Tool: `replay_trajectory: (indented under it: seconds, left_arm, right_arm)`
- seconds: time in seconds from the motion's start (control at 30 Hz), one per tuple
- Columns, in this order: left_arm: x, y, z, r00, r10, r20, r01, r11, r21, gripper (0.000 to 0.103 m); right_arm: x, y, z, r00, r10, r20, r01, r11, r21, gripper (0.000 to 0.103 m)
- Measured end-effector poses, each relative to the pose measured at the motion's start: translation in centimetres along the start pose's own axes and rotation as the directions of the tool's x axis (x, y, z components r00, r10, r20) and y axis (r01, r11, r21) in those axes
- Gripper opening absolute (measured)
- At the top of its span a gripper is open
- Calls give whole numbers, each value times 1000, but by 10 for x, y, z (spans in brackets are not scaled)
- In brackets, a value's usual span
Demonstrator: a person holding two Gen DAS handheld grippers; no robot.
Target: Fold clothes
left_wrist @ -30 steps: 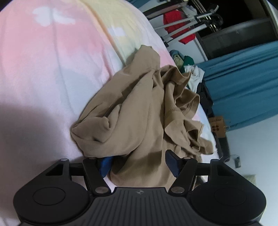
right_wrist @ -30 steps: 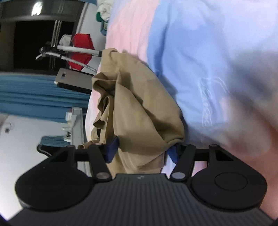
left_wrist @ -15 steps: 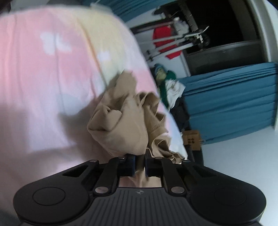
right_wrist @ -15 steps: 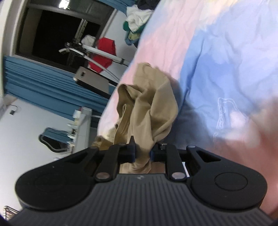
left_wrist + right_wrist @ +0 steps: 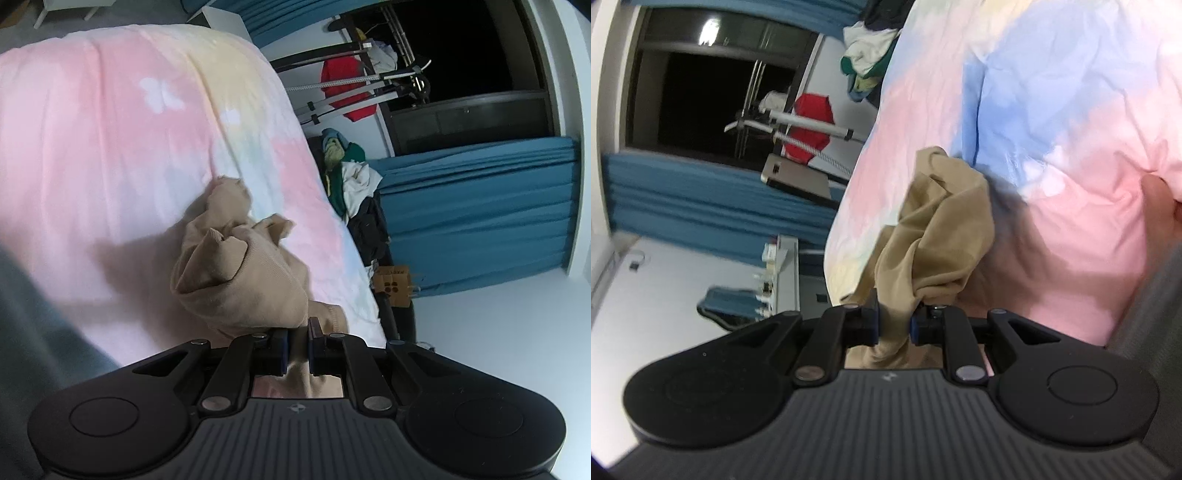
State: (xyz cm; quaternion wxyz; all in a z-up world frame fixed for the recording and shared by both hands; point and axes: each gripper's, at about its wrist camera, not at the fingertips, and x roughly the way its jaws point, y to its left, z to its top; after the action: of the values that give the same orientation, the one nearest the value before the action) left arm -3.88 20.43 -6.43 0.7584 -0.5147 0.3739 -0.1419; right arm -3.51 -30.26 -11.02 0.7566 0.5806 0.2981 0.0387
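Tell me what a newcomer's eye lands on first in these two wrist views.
First, the bunched tan garment, pinched at two spots by the left gripper and the right gripper, above the pastel pink, blue and yellow blanket. Next, the red garment on the rack behind and the teal curtain beside it.

A crumpled tan knit garment (image 5: 240,280) (image 5: 938,236) bunches in loose folds directly ahead of both tools, its near edges pinched between each pair of fingers.
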Motion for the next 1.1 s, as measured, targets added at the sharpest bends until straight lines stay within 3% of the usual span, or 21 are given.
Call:
replay_trajectory:
  seconds: [0.33,0.57,0.73,0.77,0.83,0.87,0.9,0.93,0.97,1.0,1.03,1.1]
  left_arm:
    - [101,-30,83,998,36,56,-30,993,-110,14]
    - [139,-28,102,994,79,77,-78,997,-15,15]
    - [163,-27,113,990,106,94,-112,992,59,22]
    - [168,-26,116,989,111,98,-119,990,74,27]
    - [178,-25,120,987,122,106,-132,986,103,41]
    - [183,-25,122,986,127,110,-139,983,118,50]
    - [183,-28,121,984,128,122,-146,977,153,56]
    - [180,-34,116,982,125,145,-153,966,208,68]
    - [176,-41,111,979,120,167,-161,951,263,81]
    - [173,-47,105,975,114,189,-170,933,317,84]
    - [172,-54,100,970,121,213,-195,905,378,85]
    - [176,-66,87,950,158,270,-280,816,505,85]
  right_arm:
    - [95,27,57,999,-36,25,32,987,155,20]
    - [173,15,89,994,-107,-16,108,978,176,20]
    - [202,-1,97,991,-123,-57,130,980,149,24]
    - [203,0,98,990,-124,-65,131,984,119,26]
    - [202,7,99,992,-106,-75,111,992,65,42]
    - [198,13,98,995,-82,-64,83,996,17,61]
    - [195,19,96,997,-58,-55,56,998,-31,76]
    - [191,25,95,998,-34,-46,30,996,-80,81]
    - [188,32,91,999,-11,-41,5,987,-158,82]
    - [185,39,87,999,11,-37,-20,972,-235,82]
    - [182,46,84,999,34,-36,-43,950,-310,82]
    - [185,54,75,999,33,-35,-46,891,-452,81]
